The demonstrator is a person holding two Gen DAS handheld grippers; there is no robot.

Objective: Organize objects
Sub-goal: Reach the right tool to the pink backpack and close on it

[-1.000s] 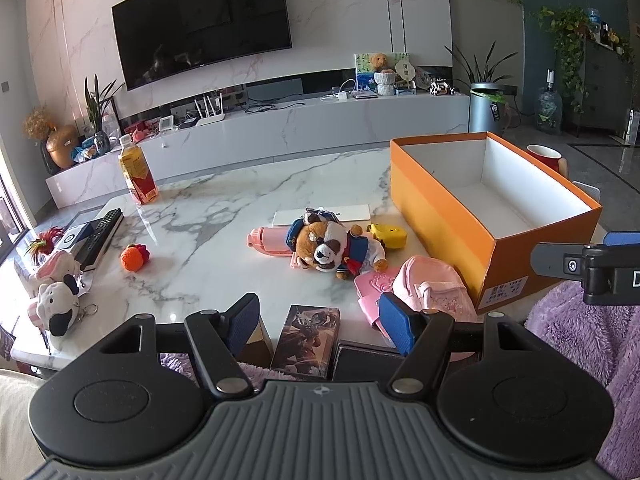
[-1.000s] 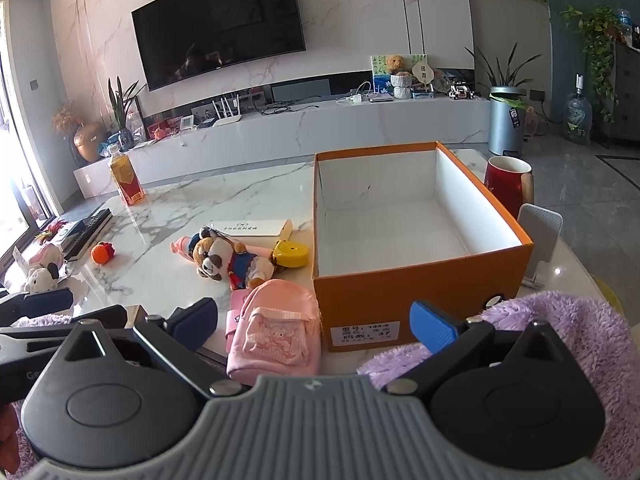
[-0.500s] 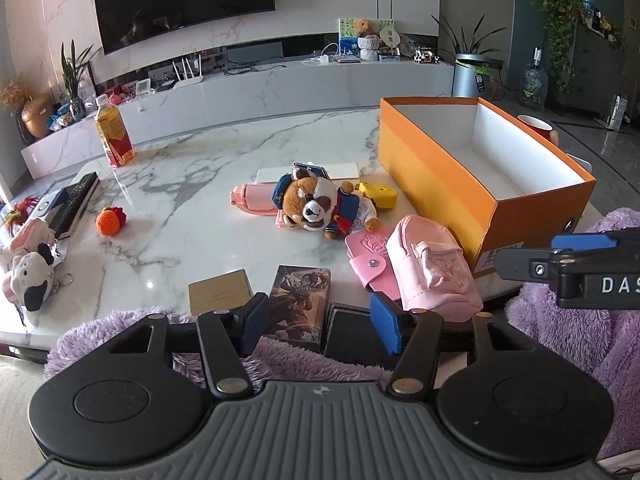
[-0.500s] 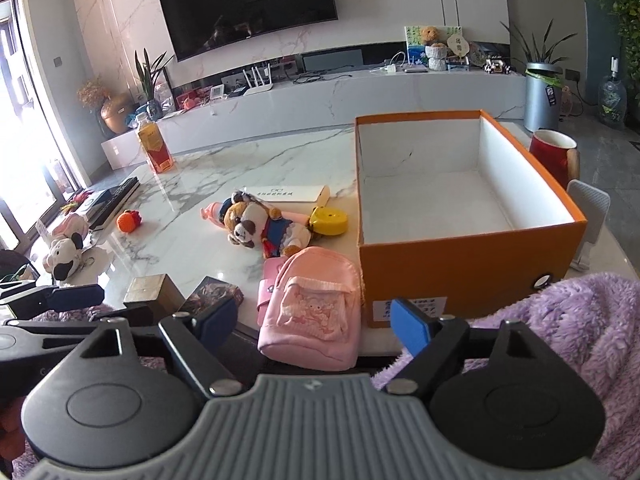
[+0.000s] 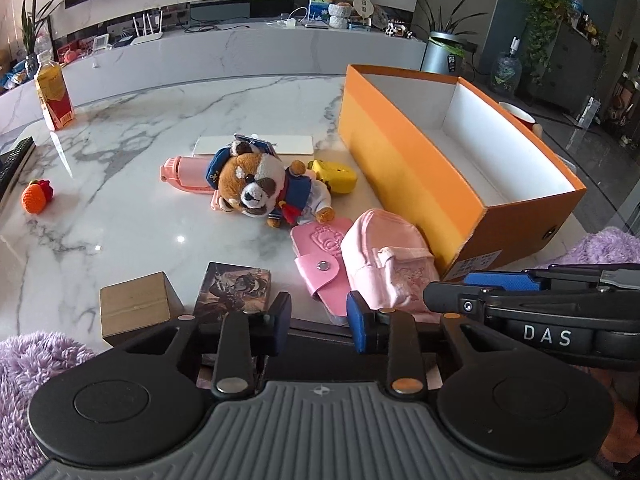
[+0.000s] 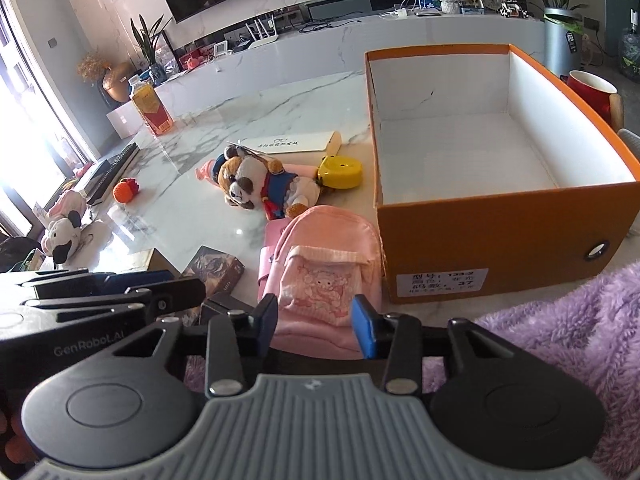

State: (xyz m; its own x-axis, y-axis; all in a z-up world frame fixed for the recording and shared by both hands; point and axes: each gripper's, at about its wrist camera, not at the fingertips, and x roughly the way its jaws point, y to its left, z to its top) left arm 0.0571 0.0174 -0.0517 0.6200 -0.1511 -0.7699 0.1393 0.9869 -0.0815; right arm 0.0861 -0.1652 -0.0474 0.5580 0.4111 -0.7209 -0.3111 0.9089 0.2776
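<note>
An open orange box (image 5: pixel 416 168) (image 6: pixel 500 232) with a white, bare inside stands on the marble table (image 5: pixel 160 96). Left of it lie a plush dog in a blue sailor suit (image 5: pixel 268 188) (image 6: pixel 260 184), a yellow gadget (image 5: pixel 334 176) (image 6: pixel 340 170), a pink backpack (image 5: pixel 386 260) (image 6: pixel 330 268) and a pink wallet (image 5: pixel 320 264). A dark card box (image 5: pixel 234 286) and a brown cube box (image 5: pixel 136 306) sit at the near edge. My left gripper (image 5: pixel 318 318) is open and empty near the table's front edge. My right gripper (image 6: pixel 314 326) is open just before the backpack, apart from it.
A pink bottle (image 5: pixel 180 172) and a white flat case (image 5: pixel 256 145) lie behind the dog. An orange knitted toy (image 5: pixel 36 196), a drink bottle (image 5: pixel 54 96) and a keyboard (image 5: pixel 12 164) are at the left. A red mug (image 6: pixel 592 92) stands behind the box. Purple fluffy sleeves flank both grippers.
Both grippers rose and tilted down toward the table, and their jaws narrowed somewhat. The right gripper came closer to the pink backpack. Nothing on the table moved.
</note>
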